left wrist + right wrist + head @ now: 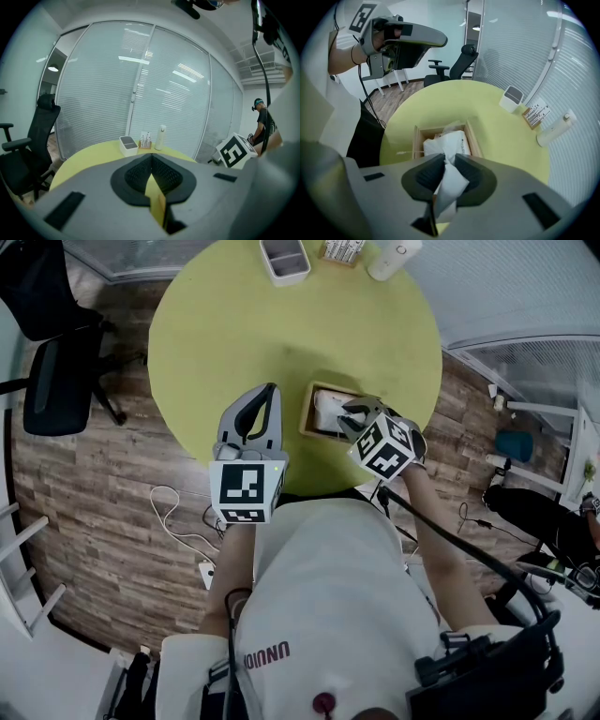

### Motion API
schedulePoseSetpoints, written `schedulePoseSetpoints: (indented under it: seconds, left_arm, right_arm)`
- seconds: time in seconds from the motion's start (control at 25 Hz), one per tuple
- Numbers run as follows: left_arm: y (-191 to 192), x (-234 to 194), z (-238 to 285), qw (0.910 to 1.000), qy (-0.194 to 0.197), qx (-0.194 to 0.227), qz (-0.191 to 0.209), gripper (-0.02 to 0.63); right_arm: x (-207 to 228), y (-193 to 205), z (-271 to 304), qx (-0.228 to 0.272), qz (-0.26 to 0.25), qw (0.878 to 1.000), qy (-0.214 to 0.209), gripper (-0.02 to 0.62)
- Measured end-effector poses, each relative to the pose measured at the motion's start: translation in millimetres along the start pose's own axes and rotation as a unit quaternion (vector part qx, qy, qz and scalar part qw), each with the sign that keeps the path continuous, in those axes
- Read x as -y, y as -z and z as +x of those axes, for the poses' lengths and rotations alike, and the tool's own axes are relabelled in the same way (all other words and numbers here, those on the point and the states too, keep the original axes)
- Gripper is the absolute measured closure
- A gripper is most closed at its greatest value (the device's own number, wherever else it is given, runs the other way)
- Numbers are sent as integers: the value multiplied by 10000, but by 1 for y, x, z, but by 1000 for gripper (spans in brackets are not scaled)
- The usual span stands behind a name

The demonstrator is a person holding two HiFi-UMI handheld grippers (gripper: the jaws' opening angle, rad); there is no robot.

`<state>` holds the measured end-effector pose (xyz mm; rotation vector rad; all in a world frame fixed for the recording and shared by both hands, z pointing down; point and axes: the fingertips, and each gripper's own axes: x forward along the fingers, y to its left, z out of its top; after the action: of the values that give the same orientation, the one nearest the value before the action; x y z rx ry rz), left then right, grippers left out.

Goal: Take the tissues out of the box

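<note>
Right gripper view, not head view: tissue [450, 183] clamped in right tool [449, 158] above box [416, 140]; left tool [151, 158], jaws together.

Tissues [451, 142] in box [416, 140] on table [234, 334]

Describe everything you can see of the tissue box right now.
The tissue box is a shallow, rectangular, open-topped tray with thin walls that look like light wood. It sits flat on the round yellow-green table, near the person's edge. A white wrapped tissue pack lies inside and fills most of it. One white tissue rises from the pack into the jaws of the right gripper, which are shut on it above the box.
</note>
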<state>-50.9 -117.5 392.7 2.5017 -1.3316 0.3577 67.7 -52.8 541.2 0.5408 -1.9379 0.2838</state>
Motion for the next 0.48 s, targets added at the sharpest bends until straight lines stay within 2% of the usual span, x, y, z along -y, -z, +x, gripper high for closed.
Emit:
schedulePoseSetpoints:
  seconds: [0.48]
  left_arm:
    - [-3, 2, 2, 10000, 42, 35, 61, 594]
  right_arm:
    - [1, -10, -12, 203, -32, 9998, 81, 518]
